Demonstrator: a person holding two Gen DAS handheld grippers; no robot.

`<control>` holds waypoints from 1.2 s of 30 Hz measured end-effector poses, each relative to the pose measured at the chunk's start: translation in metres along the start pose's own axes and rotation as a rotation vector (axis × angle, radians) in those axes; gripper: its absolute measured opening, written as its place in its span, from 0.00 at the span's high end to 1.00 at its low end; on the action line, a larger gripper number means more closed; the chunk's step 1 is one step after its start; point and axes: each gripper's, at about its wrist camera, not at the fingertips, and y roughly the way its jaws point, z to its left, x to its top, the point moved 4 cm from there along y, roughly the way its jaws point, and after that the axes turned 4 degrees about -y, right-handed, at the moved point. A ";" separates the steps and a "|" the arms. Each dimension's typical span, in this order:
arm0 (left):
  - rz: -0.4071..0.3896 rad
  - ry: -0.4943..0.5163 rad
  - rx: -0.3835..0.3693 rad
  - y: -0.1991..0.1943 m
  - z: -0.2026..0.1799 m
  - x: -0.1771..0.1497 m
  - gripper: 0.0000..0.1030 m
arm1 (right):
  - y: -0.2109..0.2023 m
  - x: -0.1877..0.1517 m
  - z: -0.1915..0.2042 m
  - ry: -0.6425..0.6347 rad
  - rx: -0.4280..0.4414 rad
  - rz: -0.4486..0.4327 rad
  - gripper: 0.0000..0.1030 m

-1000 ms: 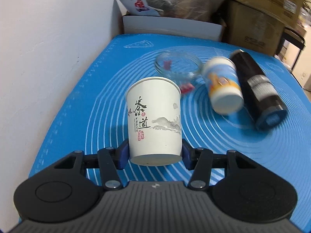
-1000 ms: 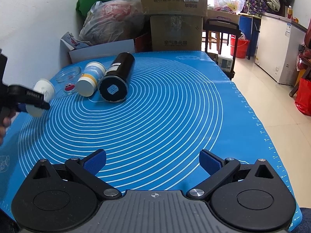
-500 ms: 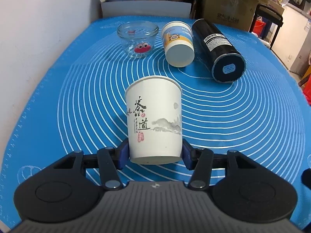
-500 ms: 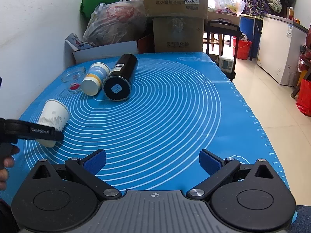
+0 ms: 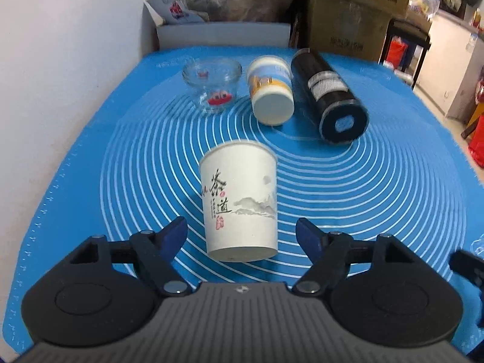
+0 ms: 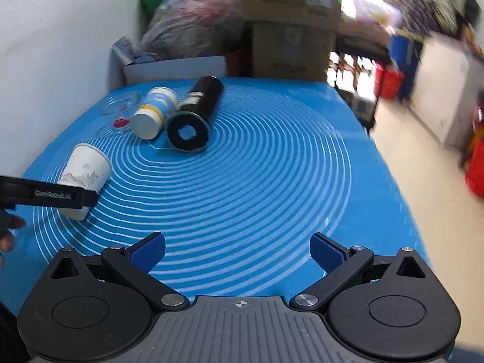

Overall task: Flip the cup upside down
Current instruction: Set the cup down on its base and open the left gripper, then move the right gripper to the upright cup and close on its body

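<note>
A white paper cup [image 5: 240, 202] with black calligraphy and a grey landscape print lies on the blue mat [image 5: 378, 199], its closed base toward the camera and its rim away. My left gripper [image 5: 242, 236] is open, its blue pads apart on either side of the cup's base without touching it. In the right wrist view the cup [image 6: 86, 171] lies at the left with the left gripper's finger [image 6: 60, 195] across it. My right gripper [image 6: 237, 252] is open and empty above the mat's near edge.
A small glass bowl [image 5: 211, 86], a blue-and-white paper cup on its side [image 5: 270, 90] and a black flask on its side [image 5: 329, 96] lie at the far end of the mat. A white wall is at left, boxes and bags behind.
My left gripper has opened and let go of the white paper cup, which now lies on the mat. The right gripper has shifted a little; its view is blurred.
</note>
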 end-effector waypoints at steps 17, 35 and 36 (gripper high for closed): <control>-0.154 -0.162 0.136 -0.068 0.111 -0.029 0.08 | 0.010 0.070 0.172 -1.437 -0.226 -0.168 0.00; -0.160 -0.266 0.123 -0.055 0.168 -0.056 0.08 | 0.096 -0.026 0.215 -3.009 -0.249 -0.273 0.09; -0.159 -0.267 0.119 -0.054 0.168 -0.056 0.08 | 0.099 -0.027 0.213 -3.036 -0.245 -0.265 0.11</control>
